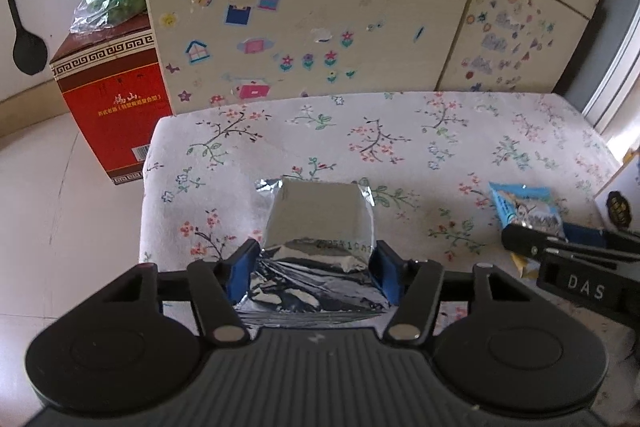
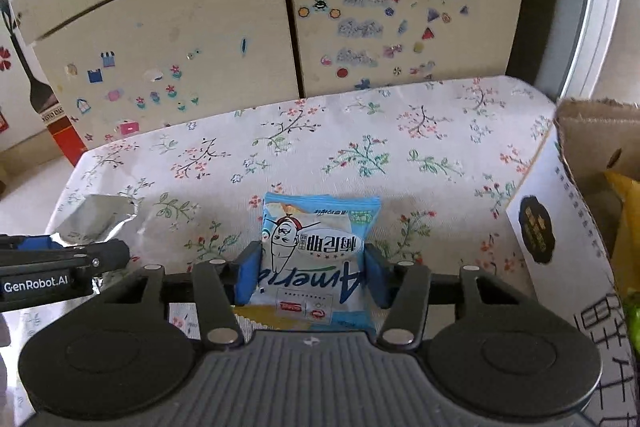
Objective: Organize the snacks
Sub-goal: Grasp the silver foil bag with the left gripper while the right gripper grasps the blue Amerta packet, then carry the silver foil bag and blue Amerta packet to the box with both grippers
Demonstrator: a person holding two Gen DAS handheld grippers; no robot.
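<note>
Left gripper clamped on a silver foil packet, blue pads pressing its crumpled near end from both sides; packet's long axis running straight away from the jaws, far end resting on or just above the flowered tablecloth, cannot tell which. Right gripper closed on a light blue snack bag, pads against both long edges near the bag's lower half, bag also lying lengthwise along the fingers, its top pointing toward the cupboard. No earlier view to compare.

Deciding relation for the coming move, by judgement: the open cardboard box stands just to the right of the right gripper, at the table's right edge, its flap raised and something yellow already inside. Blue bag near that box; silver packet well apart from it, on the far side of the right hand. Right hand therefore the nearer one and likely first to go; left hand would have to cross over or wait.

Plenty of bare cloth ahead of both packets toward the cupboard. Tight on the sides: left table edge close beside the silver packet, with a red carton on the floor beyond; the two grippers close together in the middle, tips near but not touching. Box wall to be cleared by lifting before swinging right
</note>
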